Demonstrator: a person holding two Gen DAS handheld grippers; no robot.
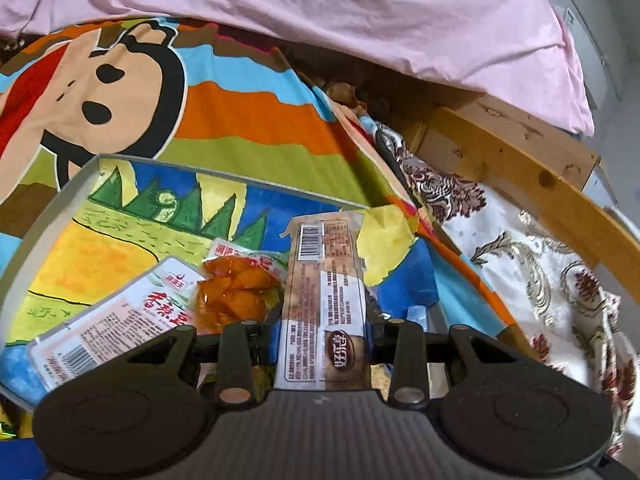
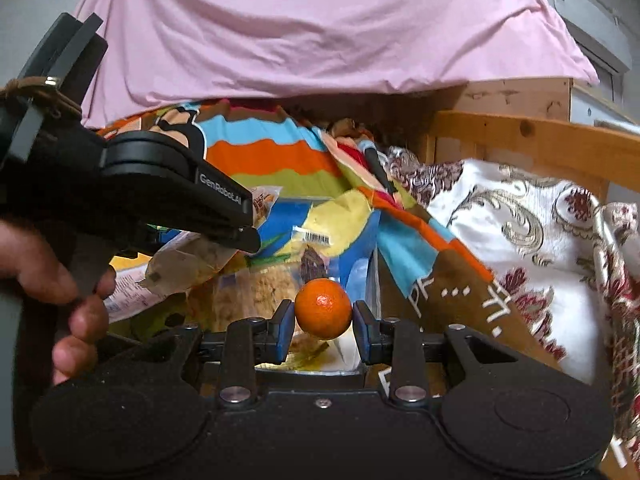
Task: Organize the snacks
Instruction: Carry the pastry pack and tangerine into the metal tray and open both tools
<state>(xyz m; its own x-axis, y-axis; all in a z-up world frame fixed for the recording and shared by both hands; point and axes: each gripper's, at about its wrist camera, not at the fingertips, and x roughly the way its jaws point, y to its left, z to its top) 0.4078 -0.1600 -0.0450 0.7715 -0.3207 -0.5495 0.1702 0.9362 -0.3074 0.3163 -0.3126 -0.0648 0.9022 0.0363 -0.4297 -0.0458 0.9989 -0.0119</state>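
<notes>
Holding a small round orange mandarin [image 2: 323, 309] in my right tongs [image 2: 323, 322] just above the clear plastic tray [image 1: 48, 216], I grip a long brown-and-white wrapped snack bar [image 1: 324, 300] lengthwise in my left tongs [image 1: 320, 334].

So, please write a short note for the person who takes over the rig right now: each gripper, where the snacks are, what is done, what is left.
Left gripper: shut on a long brown snack packet, above the clear tray.
Right gripper: shut on a small orange, held above the same tray's near corner.
Done: a white packet and an orange-filled pouch seem to lie in the tray.
Left: probably set down the brown packet and the orange.
</notes>
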